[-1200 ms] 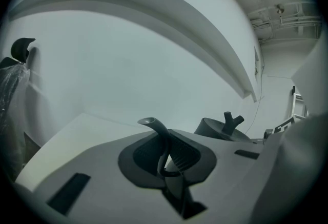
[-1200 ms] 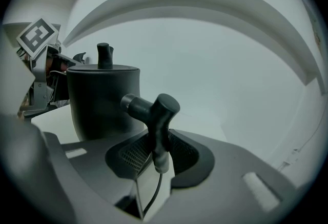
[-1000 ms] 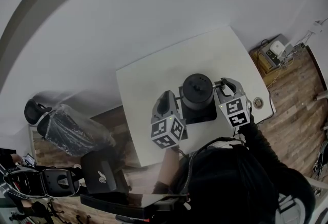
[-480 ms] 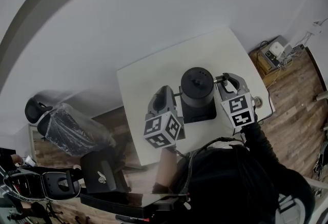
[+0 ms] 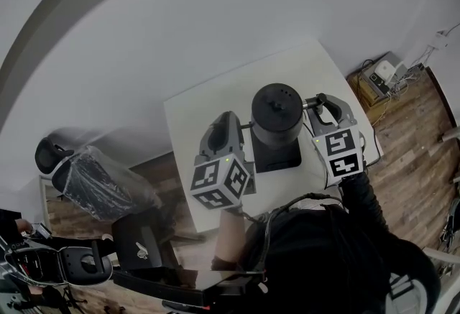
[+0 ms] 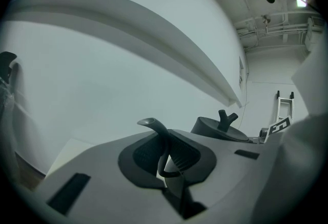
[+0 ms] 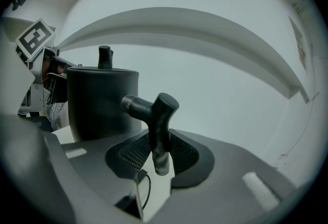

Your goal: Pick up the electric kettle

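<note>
At the kettle's 9 o'clock, the left gripper [image 5: 246, 131] has its fingers nearly closed on the thin curved spout [image 6: 154, 128]. The electric kettle [image 5: 277, 113] hangs between the two tools over the white counter [image 5: 208, 111], and seems to be raised above its square black base [image 5: 280, 156], which lies at its 6 o'clock. At the kettle's 3 o'clock, the right gripper [image 5: 313, 104] has its fingers clamped partway on the thick T-shaped handle [image 7: 159, 125].

The weak point, as I judge it, is the spout. It is narrow and rounded, so it could slide or twist between the pads. If one hand rose faster than the other, the body would tip and any water inside could spill.

The kettle's underside is hidden behind the gripper bodies, so its clearance from the base cannot be confirmed. Its fill level cannot be seen either.
</note>
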Available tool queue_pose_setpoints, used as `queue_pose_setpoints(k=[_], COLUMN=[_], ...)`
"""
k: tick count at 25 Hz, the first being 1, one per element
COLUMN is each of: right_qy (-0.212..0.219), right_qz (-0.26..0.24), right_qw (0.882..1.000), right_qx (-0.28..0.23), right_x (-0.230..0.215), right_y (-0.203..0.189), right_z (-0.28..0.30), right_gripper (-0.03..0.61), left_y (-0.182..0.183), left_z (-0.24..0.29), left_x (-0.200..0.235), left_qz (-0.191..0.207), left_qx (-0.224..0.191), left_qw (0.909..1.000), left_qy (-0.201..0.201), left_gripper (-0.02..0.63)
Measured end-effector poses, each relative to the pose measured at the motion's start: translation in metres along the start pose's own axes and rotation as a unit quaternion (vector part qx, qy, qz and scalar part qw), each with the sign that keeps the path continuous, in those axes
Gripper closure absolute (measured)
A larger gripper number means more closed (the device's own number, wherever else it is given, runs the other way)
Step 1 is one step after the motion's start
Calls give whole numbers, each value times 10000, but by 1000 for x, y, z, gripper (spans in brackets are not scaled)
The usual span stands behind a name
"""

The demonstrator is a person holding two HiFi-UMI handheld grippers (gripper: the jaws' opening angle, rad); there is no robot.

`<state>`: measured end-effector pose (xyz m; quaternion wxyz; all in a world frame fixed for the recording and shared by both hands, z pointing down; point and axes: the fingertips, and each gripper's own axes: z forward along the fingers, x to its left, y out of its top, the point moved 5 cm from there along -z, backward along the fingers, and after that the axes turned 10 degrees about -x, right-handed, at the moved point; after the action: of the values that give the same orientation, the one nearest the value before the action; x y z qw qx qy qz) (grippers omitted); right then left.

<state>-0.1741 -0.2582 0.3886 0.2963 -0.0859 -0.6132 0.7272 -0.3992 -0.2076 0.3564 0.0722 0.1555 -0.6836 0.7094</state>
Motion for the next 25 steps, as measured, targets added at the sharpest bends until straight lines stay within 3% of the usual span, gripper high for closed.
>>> queue_pose_setpoints(k=[25], right_qy=[-221], right_qz=[-19], right_qw=[9990], right_qx=[-393], right_x=[-14], right_y=[34], right_z=[-25], right_gripper=[479], left_y=[37], left_z=[-14], left_x=[-30], left_qz=[144], left_qx=[-342], left_qw=[9992], left_qy=[-165], left_gripper=[588])
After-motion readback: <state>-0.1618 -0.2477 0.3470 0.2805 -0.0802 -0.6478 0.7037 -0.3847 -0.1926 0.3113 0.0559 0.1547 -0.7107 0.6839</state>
